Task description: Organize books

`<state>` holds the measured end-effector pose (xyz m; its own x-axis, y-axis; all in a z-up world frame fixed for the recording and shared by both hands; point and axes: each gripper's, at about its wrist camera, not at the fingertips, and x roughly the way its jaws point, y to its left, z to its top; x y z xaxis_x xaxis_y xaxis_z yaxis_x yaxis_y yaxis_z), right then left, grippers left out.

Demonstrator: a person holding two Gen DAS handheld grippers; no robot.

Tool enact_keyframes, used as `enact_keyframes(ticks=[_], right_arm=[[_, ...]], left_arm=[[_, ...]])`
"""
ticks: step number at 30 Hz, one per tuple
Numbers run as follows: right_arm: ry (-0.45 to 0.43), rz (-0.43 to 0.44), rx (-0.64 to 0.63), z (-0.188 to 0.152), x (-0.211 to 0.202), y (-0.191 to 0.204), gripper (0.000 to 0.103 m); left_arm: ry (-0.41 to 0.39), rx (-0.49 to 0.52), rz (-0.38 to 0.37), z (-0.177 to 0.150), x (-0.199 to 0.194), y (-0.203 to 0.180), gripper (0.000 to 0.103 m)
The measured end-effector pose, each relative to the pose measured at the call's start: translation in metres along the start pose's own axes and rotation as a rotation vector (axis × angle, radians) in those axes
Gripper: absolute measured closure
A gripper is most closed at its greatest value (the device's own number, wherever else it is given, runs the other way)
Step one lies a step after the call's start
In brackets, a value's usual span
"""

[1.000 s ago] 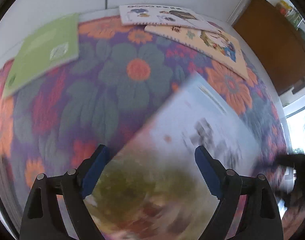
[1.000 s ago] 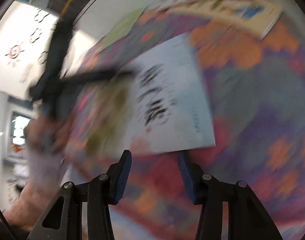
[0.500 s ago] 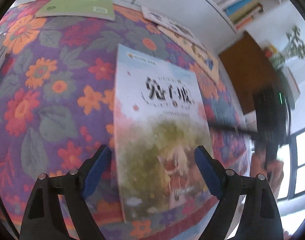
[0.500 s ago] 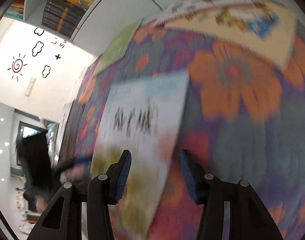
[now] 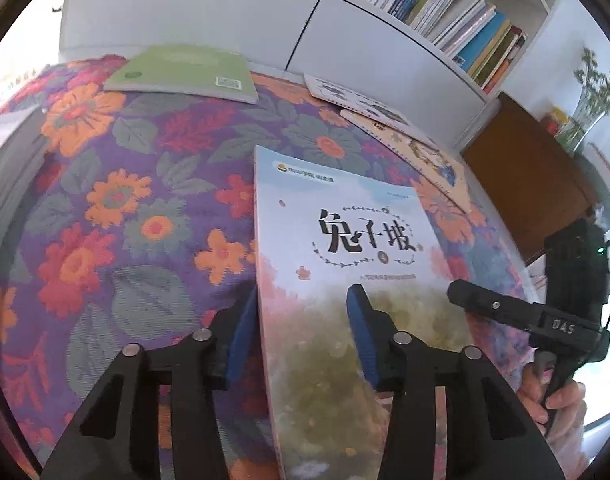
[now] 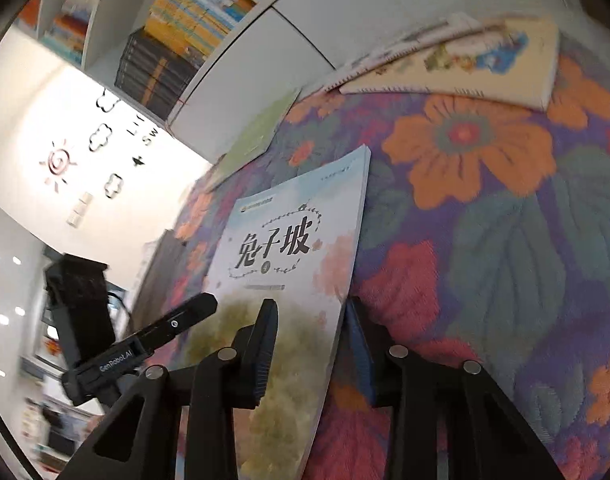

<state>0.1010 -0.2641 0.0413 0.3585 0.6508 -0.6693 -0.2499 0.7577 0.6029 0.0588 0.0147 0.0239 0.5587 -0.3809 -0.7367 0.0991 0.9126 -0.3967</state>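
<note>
Progress: early by my read. Pale-blue paperback with black title lettering and a flowery cover [image 5: 345, 280] sits lifted off the purple floral tablecloth [image 5: 125, 208]; nothing is stacked yet.
Left to do: green softcover workbook [image 5: 185, 74] and two spiral-bound picture books [image 5: 389, 128] lie apart at the far edge of the cloth, below the white bookshelf [image 5: 437, 4]. They need gathering.
Left gripper [image 5: 303, 344]: jaws narrowed over the paperback's spine edge, one blue pad under the cover and one on top. Looks like a pinch, but real contact can't be confirmed.
Right gripper [image 6: 311, 352]: same on the opposite long edge, with that edge running between the pads. Gap is narrow; whether it's clamped I cannot tell.
Book vs fingers: near end between both grippers, title end projecting away from them, tilted up from the cloth.
</note>
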Motion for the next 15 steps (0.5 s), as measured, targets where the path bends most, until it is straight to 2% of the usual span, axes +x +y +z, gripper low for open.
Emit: enact_keyframes(ticks=[4, 9, 15], right_arm=[[-0.003, 0.022, 0.005, 0.0, -0.002, -0.005, 0.068], [0.0, 0.032, 0.018, 0.004, 0.003, -0.007, 0.069], [0.011, 0.04, 0.013, 0.002, -0.001, -0.01, 0.069]], left_arm=[[-0.012, 0.067, 0.082, -0.002, 0.002, -0.011, 0.06], [-0.012, 0.049, 0.058, -0.001, 0.001, -0.004, 0.06], [-0.015, 0.068, 0.09, -0.002, 0.002, -0.007, 0.06]])
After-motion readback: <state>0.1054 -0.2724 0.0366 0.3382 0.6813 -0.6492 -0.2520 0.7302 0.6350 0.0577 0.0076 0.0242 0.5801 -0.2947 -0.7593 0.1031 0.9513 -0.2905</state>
